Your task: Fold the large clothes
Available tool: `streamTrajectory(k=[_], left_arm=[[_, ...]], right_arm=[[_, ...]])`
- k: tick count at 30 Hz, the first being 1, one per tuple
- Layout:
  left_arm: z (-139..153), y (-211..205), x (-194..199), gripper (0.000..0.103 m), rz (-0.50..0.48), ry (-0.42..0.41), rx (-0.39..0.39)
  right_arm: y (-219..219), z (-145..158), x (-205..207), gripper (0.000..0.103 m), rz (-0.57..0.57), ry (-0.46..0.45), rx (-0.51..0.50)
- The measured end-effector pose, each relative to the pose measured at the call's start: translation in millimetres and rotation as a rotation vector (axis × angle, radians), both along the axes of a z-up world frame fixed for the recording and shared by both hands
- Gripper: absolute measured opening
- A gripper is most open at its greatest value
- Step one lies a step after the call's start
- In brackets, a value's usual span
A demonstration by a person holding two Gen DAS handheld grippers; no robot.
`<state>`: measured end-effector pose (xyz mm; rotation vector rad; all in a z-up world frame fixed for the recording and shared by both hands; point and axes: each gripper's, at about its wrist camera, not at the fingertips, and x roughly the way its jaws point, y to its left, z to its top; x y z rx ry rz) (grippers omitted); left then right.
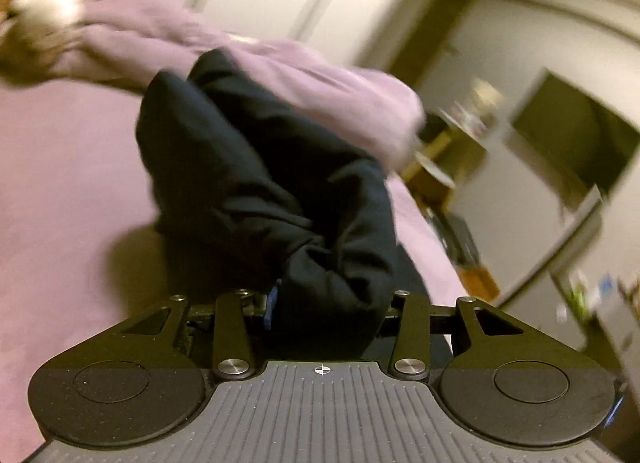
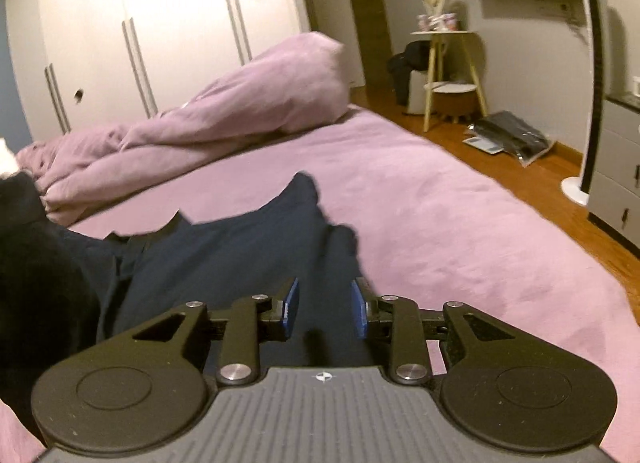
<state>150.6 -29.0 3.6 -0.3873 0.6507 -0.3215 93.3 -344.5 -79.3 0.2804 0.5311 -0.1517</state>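
Note:
A dark navy garment [image 1: 260,167] lies bunched on the pink bed [image 1: 60,183]. In the left wrist view the cloth hangs thickly between the fingers of my left gripper [image 1: 328,303] and hides most of them; the gripper is shut on it and lifts it off the bed. In the right wrist view the same garment [image 2: 224,247] spreads from the left across the bed [image 2: 440,223]. My right gripper [image 2: 325,307] has its blue pads [image 2: 291,305] partly apart with a fold of the dark cloth between them.
A crumpled pink duvet [image 2: 200,119] is heaped at the far side of the bed, in front of white wardrobe doors [image 2: 140,23]. To the right are a wooden floor, a small wooden stand [image 2: 448,75], a bag on the floor [image 2: 512,137], and grey drawers [image 2: 618,171].

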Motion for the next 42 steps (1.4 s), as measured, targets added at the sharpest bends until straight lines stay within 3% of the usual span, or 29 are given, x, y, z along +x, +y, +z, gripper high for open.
streamTrajectory(k=[5,9,12,15,20,25,29,31,34,36,41,42], left_arm=[[-38.9,-80.4,5.2,0.045,-0.139,0.038,0.094],[-79.2,-104.5,3.9,0.059,-0.205,0.081,0.103],[-67.3,-97.3,-7.6,0.079,-0.24,0.049,0.073],[-54.4,-77.0,-21.6,0.081,-0.279,0.062,-0.012],[-40.6,-46.6,-55.2,0.081,-0.295,0.077,-0.039],[-32.0,-11.3,-61.9,0.081,-0.178,0.109,-0.073],[-39.7,27.4,-55.7,0.081,0.011,0.121,-0.05],[-50.9,42.0,-45.8,0.079,0.108,0.149,-0.06],[-70.5,57.3,-27.4,0.078,0.211,0.211,-0.097],[-80.3,57.3,-13.7,0.078,0.219,0.223,-0.118],[-109.3,54.5,12.5,0.075,0.227,0.356,-0.219],[-111.5,53.0,14.4,0.075,0.222,0.351,-0.232]], right_arm=[[-21.9,-1.8,-12.6,0.031,-0.049,-0.002,0.016],[-32.4,-8.3,-19.3,0.031,-0.053,0.03,0.031],[-38.2,-8.5,-19.7,0.033,-0.035,0.044,0.066],[-38.4,-1.2,-19.8,0.033,-0.003,0.036,0.089],[-17.0,28.9,-13.9,0.033,0.14,-0.056,0.154],[28.5,24.3,1.6,0.033,0.331,-0.04,0.126],[50.9,-15.3,18.1,0.033,0.308,0.135,0.01],[43.0,-39.3,27.9,0.032,0.287,0.212,0.028],[32.0,-39.8,28.4,0.032,0.295,0.21,0.084],[29.7,-32.8,28.7,0.033,0.305,0.195,0.098],[9.5,-17.2,22.2,0.042,0.32,0.157,0.184],[4.6,-13.1,22.0,0.048,0.319,0.142,0.209]])
